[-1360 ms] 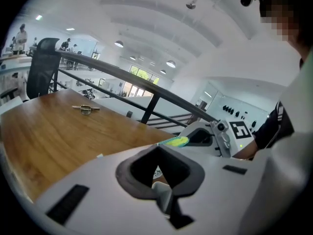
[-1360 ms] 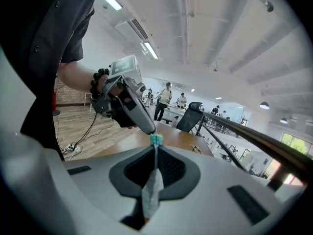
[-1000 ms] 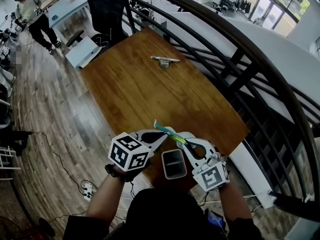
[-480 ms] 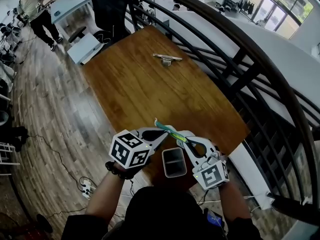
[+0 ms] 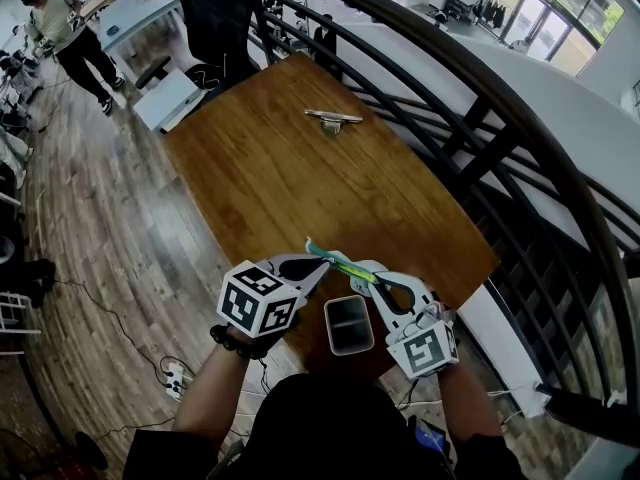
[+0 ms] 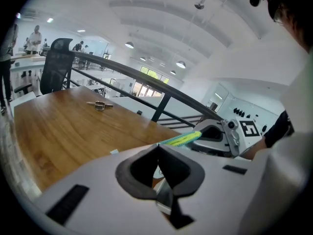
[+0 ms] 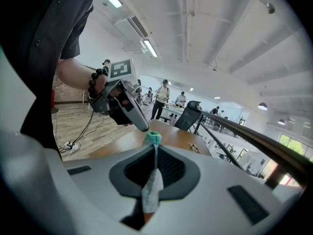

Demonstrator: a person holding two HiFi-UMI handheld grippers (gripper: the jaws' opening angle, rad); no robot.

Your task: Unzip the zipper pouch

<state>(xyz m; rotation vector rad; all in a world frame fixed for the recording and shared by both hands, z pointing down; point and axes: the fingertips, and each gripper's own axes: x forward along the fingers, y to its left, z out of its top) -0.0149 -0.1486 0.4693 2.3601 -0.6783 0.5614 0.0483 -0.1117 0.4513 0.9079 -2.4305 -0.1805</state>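
I read the zipper pouch [image 5: 345, 264] as a thin, flat item seen edge-on. It is teal at one end, yellow-green along its edge and pale grey on its fabric face. It is suspended in the air above the near edge of the table [image 5: 300, 188], between the two grippers.

In the head view its long axis runs from upper left to lower right. The teal end points toward the left gripper [image 5: 322, 266] and the other end enters the right gripper [image 5: 365, 273].

In the right gripper view the jaws are pressed together on the pale fabric of the pouch, with the teal end projecting just past the tips. In the left gripper view the jaws are pressed together at the tips. The pouch's yellow-green edge leaves those tips and runs toward the right gripper. A thin pale piece shows between the jaws lower down.

Below the two grippers, a grey rectangular container [image 5: 348, 325] stands open side up.

Farther along the table lies a small metal object [image 5: 330, 120], well apart from the pouch. Beyond the table's far end stands a black office chair [image 5: 212, 13], and a dark railing [image 5: 480, 98] curves along the right side.
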